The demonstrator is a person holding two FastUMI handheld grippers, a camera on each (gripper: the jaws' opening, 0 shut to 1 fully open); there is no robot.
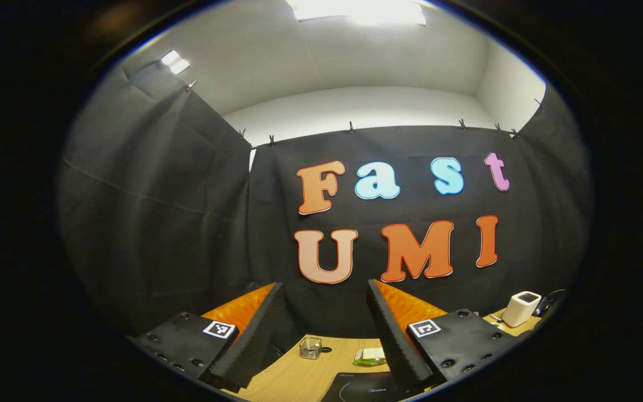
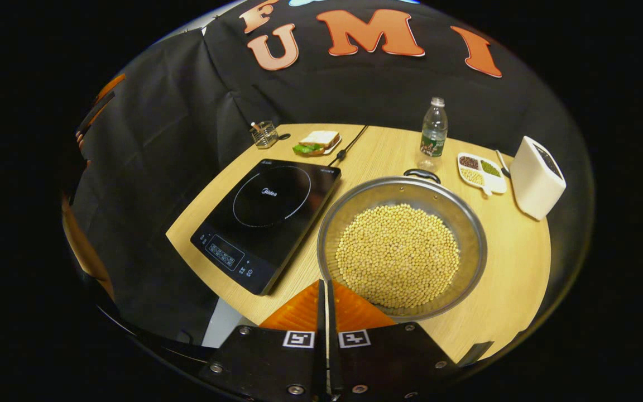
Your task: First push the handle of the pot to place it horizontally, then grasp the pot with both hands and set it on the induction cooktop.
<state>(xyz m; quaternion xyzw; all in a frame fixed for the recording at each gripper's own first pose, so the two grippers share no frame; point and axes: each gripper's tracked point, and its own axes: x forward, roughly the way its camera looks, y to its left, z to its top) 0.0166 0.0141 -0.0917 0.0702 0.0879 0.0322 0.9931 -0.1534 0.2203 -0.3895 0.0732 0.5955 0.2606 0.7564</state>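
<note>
In the right gripper view a wide steel pot (image 2: pixel 469 223) full of pale soybeans (image 2: pixel 398 254) sits on the wooden table (image 2: pixel 517 273), right of a black induction cooktop (image 2: pixel 268 220). One dark loop handle (image 2: pixel 422 174) shows at the pot's far rim. My right gripper (image 2: pixel 324 283) is shut, its fingers pressed together with nothing visible between them. Its tips hang over the pot's near-left rim. My left gripper (image 1: pixel 324 285) is open and raised, facing the booth wall, with nothing between its fingers. A corner of the cooktop (image 1: pixel 355 388) lies below it.
Behind the pot stand a water bottle (image 2: pixel 434 131), a white divided dish of beans (image 2: pixel 480 170) and a white box (image 2: pixel 536 178). A sandwich plate (image 2: pixel 317 142), a wire basket (image 2: pixel 264 134) and a cable (image 2: pixel 349 146) lie beyond the cooktop. A person's arm (image 2: pixel 84 245) is at far left.
</note>
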